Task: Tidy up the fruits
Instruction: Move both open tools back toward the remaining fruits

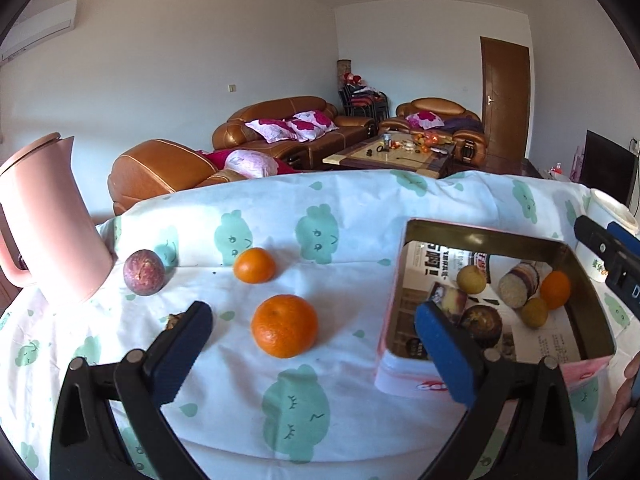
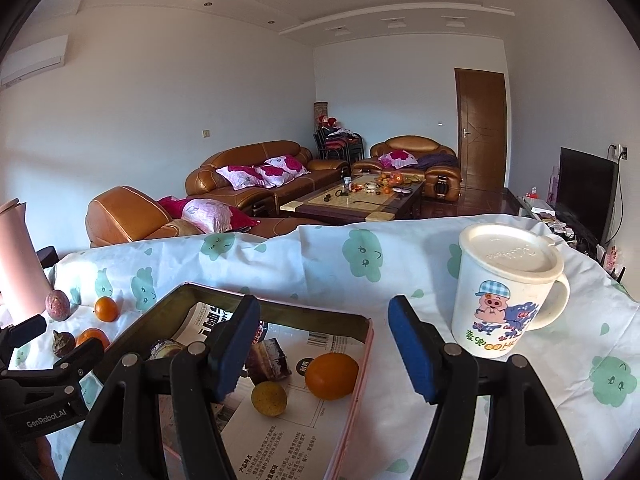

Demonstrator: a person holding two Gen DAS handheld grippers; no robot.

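Observation:
In the left wrist view a big orange (image 1: 284,325) lies on the cloth between my open fingers, a smaller orange (image 1: 254,265) and a purple passion fruit (image 1: 143,272) behind it. My left gripper (image 1: 314,332) is open and empty, just short of the big orange. A pink tin box (image 1: 400,292) lined with newspaper holds an orange (image 1: 555,289), two yellow fruits (image 1: 471,279) and dark brown items. My right gripper (image 2: 320,350) is open and empty above the box (image 2: 362,364), where an orange (image 2: 331,376) and a yellow fruit (image 2: 269,398) lie.
A pink jug (image 1: 48,224) stands at the table's left. A white lidded pig mug (image 2: 506,292) stands right of the box. A small brown fruit (image 2: 63,343) lies near the left gripper. The table's far edge drops toward sofas behind.

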